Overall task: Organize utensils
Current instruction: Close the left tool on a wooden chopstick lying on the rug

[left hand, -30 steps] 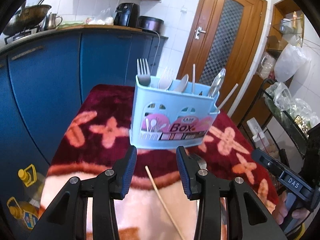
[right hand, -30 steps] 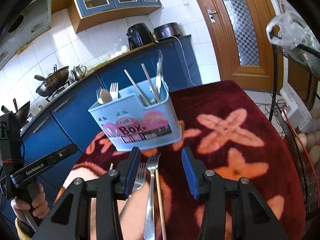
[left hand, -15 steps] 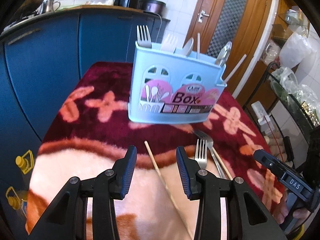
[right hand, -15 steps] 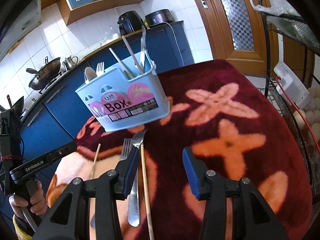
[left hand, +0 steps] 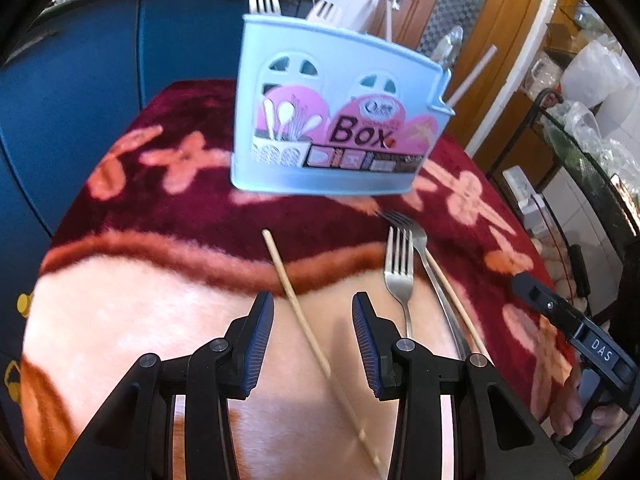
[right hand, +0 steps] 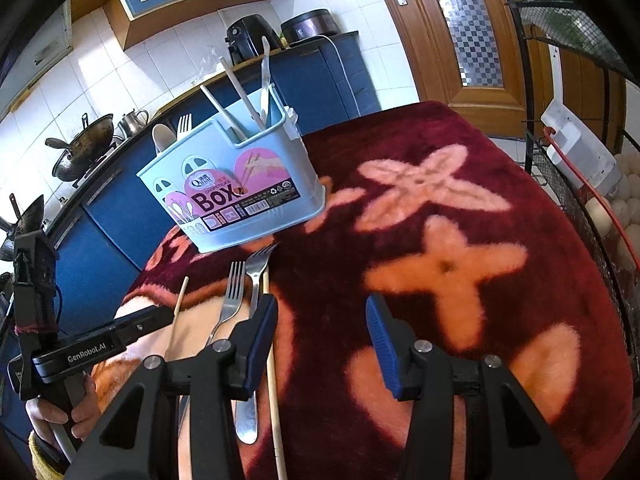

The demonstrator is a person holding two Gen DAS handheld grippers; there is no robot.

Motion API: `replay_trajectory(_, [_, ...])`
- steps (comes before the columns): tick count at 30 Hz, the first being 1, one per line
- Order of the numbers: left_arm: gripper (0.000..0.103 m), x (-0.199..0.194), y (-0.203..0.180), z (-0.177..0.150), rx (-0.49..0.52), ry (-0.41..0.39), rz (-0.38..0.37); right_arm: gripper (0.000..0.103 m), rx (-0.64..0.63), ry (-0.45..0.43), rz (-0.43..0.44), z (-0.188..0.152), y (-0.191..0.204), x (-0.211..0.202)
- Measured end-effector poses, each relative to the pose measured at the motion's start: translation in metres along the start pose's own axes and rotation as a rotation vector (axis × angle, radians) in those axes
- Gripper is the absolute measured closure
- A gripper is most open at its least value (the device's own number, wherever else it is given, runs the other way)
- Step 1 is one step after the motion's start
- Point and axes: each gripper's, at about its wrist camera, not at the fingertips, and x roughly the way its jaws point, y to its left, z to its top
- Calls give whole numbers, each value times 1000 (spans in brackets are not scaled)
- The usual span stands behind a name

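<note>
A light blue utensil box (left hand: 336, 120) stands on the red flowered blanket (left hand: 160, 208), holding forks, a spoon and chopsticks. It also shows in the right wrist view (right hand: 236, 196). On the blanket in front of it lie one chopstick (left hand: 304, 320), two forks (left hand: 400, 276) and a second chopstick (left hand: 456, 300). My left gripper (left hand: 313, 334) is open and empty, its fingers either side of the near chopstick. My right gripper (right hand: 321, 340) is open and empty, just right of the forks (right hand: 236, 292) and the chopstick (right hand: 272, 368).
Blue kitchen cabinets (left hand: 80, 60) stand behind the table. A wire rack with bags and eggs (right hand: 600, 200) is to the right. A wooden door (right hand: 460, 28) is at the back. A wok (right hand: 80, 148) sits on the counter.
Both grippers have lowered and tilted down toward the blanket. The loose forks and chopsticks now sit closer to the fingers. Nothing was taken hold of.
</note>
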Motion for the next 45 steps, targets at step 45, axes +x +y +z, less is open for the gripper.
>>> replay_trajectory(45, [99, -9, 30, 6, -141, 16, -150, 54, -19, 40, 29, -4, 17, 2])
